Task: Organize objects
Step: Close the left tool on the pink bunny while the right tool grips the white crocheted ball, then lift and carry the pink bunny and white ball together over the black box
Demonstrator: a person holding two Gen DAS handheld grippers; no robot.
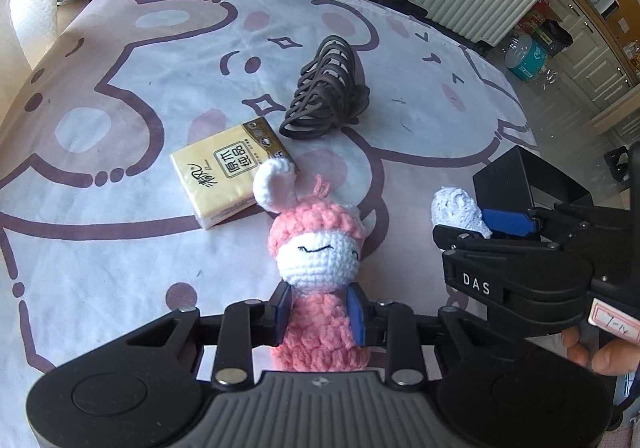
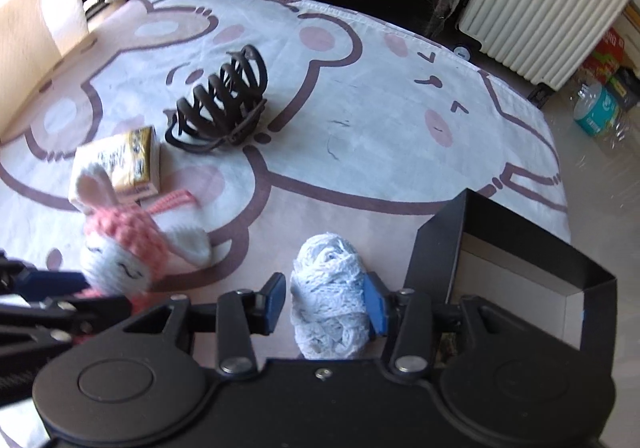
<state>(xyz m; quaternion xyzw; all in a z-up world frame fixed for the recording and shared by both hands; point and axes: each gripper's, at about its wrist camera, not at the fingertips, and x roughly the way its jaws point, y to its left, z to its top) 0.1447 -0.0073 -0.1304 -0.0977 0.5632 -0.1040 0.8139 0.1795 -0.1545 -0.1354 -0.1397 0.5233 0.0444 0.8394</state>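
Leftmost, the left gripper (image 1: 319, 312) clamps the pink bunny doll (image 1: 316, 248), head pointing away, with the tissue pack (image 1: 232, 176) and hair claw (image 1: 326, 88) beyond; rightward, the right gripper (image 2: 326, 306) grasps the white yarn bundle (image 2: 330, 296), lengthwise along its fingers, beside the black box (image 2: 436, 256).

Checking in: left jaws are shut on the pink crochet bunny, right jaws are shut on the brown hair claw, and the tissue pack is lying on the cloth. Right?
One slip. The right gripper holds the white crochet bundle, as the right wrist view shows. The brown hair claw lies free on the cloth. The left gripper does hold the pink crochet bunny, and the tissue pack does lie on the cloth.
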